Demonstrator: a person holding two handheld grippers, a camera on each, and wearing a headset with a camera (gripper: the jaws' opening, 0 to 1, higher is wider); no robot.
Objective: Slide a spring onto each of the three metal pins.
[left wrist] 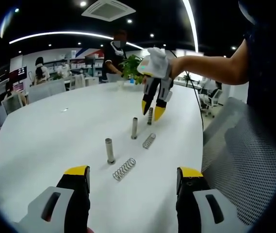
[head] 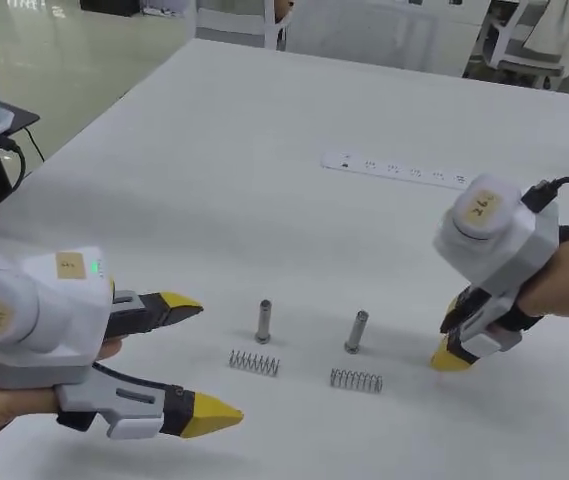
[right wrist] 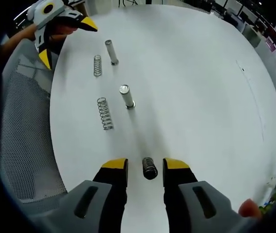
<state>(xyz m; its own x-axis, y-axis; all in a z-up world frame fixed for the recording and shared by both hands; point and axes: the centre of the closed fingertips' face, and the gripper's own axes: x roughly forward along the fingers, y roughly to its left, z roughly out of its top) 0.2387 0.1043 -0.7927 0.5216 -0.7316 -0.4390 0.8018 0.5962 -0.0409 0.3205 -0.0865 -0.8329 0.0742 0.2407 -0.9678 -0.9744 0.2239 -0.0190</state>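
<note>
— Where do we have the grippers?

— Our white-bodied, yellow-tipped left gripper hovers at 8 o'clock over the white worktop. Its jaws are spread wide with nothing between them. Our right gripper is at 4 o'clock, tips down at the worktop. Its jaws stand a little apart on either side of an upright spring of dark coiled wire. We see a gap on each side, so nothing is clamped.

— Is a pin inside that coil?

— We cannot tell.

— And the rest?

— Two short silver metal pins stand upright mid-worktop, the left pin and the right pin. At 6 o'clock of each, just beside its base, a grey wire coil lies flat: the first loose spring and the second loose spring. A long white power strip lies well beyond, at 1 o'clock.
</note>
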